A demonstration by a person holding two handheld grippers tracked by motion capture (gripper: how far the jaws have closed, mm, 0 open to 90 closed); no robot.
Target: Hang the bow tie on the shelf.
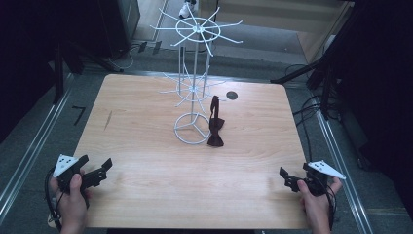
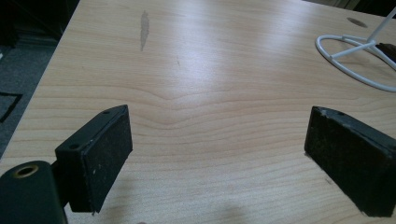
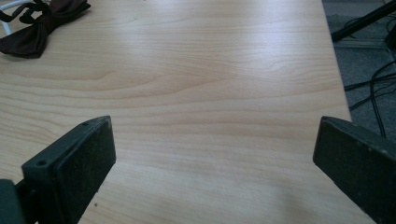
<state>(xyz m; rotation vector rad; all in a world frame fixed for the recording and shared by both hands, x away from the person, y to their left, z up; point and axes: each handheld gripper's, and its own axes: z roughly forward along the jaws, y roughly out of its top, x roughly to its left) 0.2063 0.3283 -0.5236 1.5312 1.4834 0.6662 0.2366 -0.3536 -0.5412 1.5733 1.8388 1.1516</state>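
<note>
I held my left gripper (image 1: 100,171) at the near left corner of the desk (image 1: 146,195). Its jaws were wide apart with nothing between them. My right gripper (image 1: 288,179) sat at the near right corner. Its jaws were wide too, and they held nothing.

A white wire rack (image 1: 195,78) stood near the middle of the desk, a bit toward the far edge. It had thin arms sticking out like spokes, and a round ring at the bottom. A dark brown bow tie (image 1: 215,127) was just beside the ring, on its right. The bow part lay on the desk. Its strap went up beside the pole, but I could not tell if it hung from one of the arms. In the right gripper view the bow tie (image 3: 32,32) lay at the far left, well away from my jaws.

No one told me the job. I guessed it was about the bow tie and the rack. My right gripper looked like the closer one. To do it well, I thought I should go slowly and come at the tie from the right side. I should pinch the soft bow, not the wire. If I bumped the rack, it might tip over.
</note>
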